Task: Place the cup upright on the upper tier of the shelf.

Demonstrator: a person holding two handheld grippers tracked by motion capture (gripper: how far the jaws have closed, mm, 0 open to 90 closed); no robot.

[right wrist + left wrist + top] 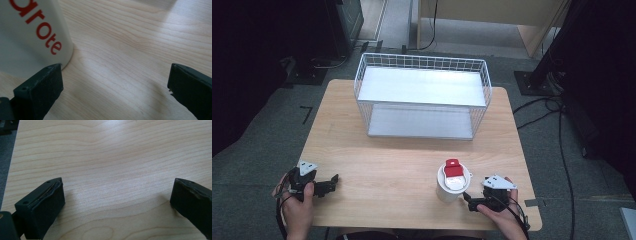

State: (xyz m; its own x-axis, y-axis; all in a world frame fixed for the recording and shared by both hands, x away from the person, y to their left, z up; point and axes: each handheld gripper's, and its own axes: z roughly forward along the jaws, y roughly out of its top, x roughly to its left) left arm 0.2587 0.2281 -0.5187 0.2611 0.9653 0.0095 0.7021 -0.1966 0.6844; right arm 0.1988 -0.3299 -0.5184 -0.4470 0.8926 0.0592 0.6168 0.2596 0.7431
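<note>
At the left of the light wooden table (402, 175), the left gripper (326, 185) rests near the front edge, its black jaws spread wide over bare wood, holding nothing. Behind the middle of the table stands an empty white wire basket with a solid shelf (422, 95). Further right, near the front edge, sits a white cup with red lettering and a red-and-white lid (452, 181). The right gripper (472, 201) lies just beside it, jaws wide, the cup at one jaw's outer side, not between them. This looks like the approach; grasping likely calls for bringing the open jaws around the cup.
</note>
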